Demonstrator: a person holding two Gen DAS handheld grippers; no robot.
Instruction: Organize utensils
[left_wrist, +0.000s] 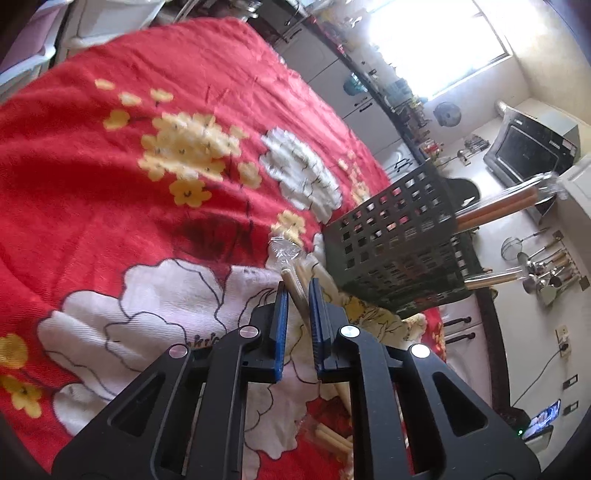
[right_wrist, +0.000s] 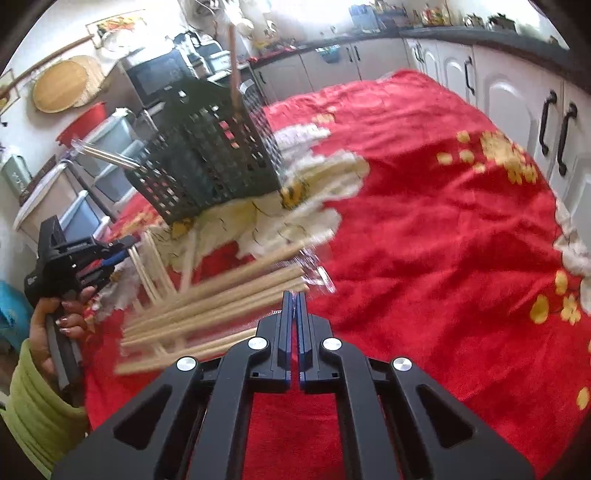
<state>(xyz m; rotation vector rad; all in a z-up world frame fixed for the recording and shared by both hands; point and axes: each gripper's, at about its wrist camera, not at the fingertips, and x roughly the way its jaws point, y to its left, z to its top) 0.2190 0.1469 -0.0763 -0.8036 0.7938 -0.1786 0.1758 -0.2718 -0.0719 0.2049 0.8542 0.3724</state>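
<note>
Far left in the right wrist view: a hand (right_wrist: 55, 317) in a green sleeve (right_wrist: 33, 398) working the left gripper (right_wrist: 123, 249), clamped on a wrapped chopstick pair (left_wrist: 295, 291) just beside the basket. Next over, a loose heap of wooden chopsticks (right_wrist: 207, 310) fanned across the red floral cloth (right_wrist: 443, 221), some in clear plastic sleeves. Behind them, the black lattice basket (right_wrist: 210, 155), upright on the cloth, already holding a few sticks that poke out past its rim. Further right, the right gripper (right_wrist: 294, 299), pinched shut on the clear wrapper at the end of one bundle. Barely started, by the look of it: a handful binned, most of the pile left to gather and drop in.
</note>
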